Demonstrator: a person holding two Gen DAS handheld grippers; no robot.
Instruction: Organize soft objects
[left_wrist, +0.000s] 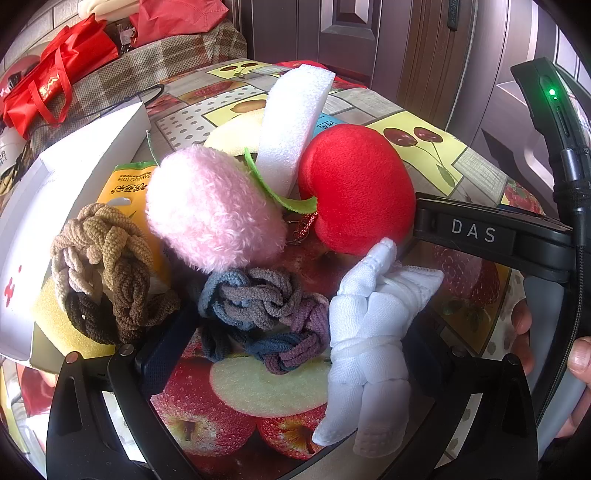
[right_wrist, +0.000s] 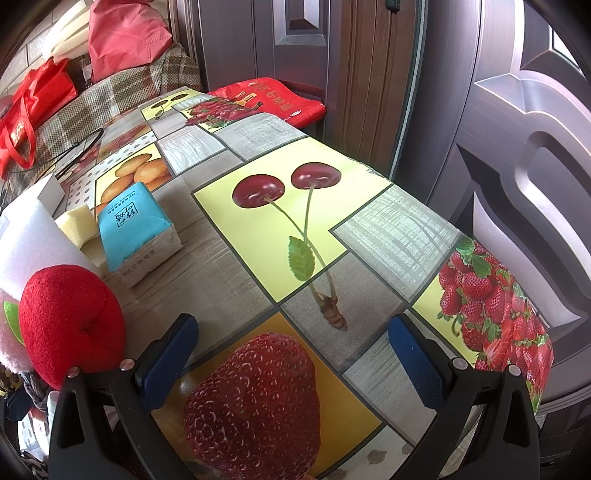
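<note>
Taking the red plush apple (left_wrist: 356, 188) as the landmark, the left wrist view reads like this. Far to its left a white box (left_wrist: 92, 136) is cut off by the frame edge. Next to that lies a yellow tissue pack (left_wrist: 129, 184), mostly covered by a braided bundle of brown and beige hair ties (left_wrist: 107, 273) resting on a yellow sponge (left_wrist: 62, 317). Just left of the apple sits a fluffy pink plush (left_wrist: 210, 206), touching the apple's green felt leaf (left_wrist: 280, 192). Below the pink plush lies a second braided bundle in blue, grey and purple (left_wrist: 266, 314). Behind the apple a white foam block (left_wrist: 291, 125) leans upright. Below and right of the apple lies a knotted white cloth (left_wrist: 373, 332), touching the apple's lower edge.

The left gripper (left_wrist: 295, 354) is spread wide over the blue-purple bundle and the white cloth, gripping neither; its right fingertip is partly hidden behind the cloth. Fingers of a hand (left_wrist: 580, 354) show at the right edge.

In the right wrist view the apple (right_wrist: 70, 325) sits at the left, the pink plush mostly cut off beside it. Behind it lies a blue tissue pack (right_wrist: 136, 229). The right gripper (right_wrist: 291, 354) is wide open and empty, over the fruit-print tablecloth (right_wrist: 388, 229) well right of the apple.
</note>
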